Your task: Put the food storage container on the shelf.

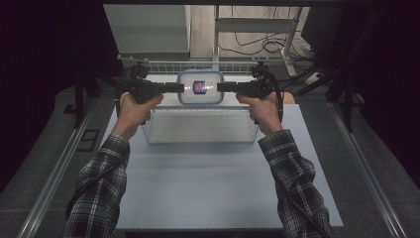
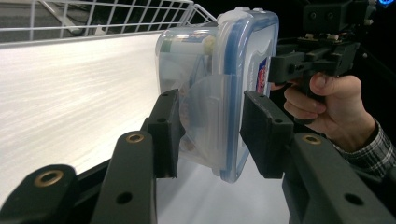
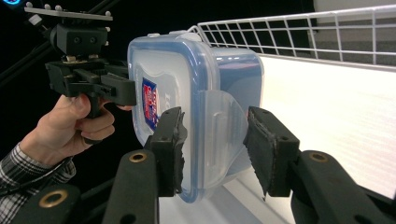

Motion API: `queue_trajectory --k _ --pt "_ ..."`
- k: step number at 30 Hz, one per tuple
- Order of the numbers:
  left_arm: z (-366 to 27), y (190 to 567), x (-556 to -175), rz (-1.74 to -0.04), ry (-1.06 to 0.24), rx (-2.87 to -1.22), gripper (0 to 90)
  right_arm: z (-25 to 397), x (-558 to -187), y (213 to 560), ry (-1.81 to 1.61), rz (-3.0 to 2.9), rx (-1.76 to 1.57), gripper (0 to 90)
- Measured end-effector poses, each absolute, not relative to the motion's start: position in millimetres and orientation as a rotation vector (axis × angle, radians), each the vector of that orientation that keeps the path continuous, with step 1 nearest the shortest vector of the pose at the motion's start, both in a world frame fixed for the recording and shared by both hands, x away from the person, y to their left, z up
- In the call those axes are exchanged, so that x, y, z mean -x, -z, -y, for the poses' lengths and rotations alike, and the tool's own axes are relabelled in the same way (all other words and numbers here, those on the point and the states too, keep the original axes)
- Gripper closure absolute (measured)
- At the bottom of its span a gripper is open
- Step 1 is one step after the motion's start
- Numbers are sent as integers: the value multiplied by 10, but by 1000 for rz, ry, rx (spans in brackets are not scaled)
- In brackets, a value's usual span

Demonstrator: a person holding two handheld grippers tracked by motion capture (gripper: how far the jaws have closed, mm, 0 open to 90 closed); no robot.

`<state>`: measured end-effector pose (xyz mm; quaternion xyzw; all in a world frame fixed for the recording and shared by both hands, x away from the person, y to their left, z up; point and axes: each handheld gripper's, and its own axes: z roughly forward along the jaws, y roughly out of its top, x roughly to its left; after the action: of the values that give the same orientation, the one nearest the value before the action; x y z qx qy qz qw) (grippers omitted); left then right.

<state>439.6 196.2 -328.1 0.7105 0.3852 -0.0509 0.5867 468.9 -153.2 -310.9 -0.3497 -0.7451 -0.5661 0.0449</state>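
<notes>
A clear plastic food container with a blue-rimmed lid and a red and blue sticker hangs lid-up over the back half of a white wire basket. My left gripper grips its left edge and my right gripper its right edge, both shut on it. In the left gripper view the jaws straddle a side latch flap of the container, with the right gripper beyond it. In the right gripper view the jaws clamp the opposite flap of the container, and the left gripper holds the far side.
The basket's wire wall rises behind the container. The basket stands on a pale table top, which has open room in front. Beyond the basket are a shelf frame and cables on the floor. Dark surroundings lie on both sides.
</notes>
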Motion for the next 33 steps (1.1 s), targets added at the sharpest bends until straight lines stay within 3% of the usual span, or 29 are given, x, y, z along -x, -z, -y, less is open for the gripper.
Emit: queue_trajectory --k 12,21,27,33 --pt "-1978 3484 -4512 -948 151 -1635 573 1496 -4810 3265 1670 2267 1112 557" --pt "-1890 3498 -4534 -971 63 -1696 553 1442 -4840 3246 1651 2319 1171 518" --pt "-1892 3521 -4550 -981 74 -1661 541 1420 -4867 3186 1645 2399 1196 517" --pt "-1862 3478 -4539 -1012 -5 -1659 501 1357 -4860 3152 1669 2476 1270 511"
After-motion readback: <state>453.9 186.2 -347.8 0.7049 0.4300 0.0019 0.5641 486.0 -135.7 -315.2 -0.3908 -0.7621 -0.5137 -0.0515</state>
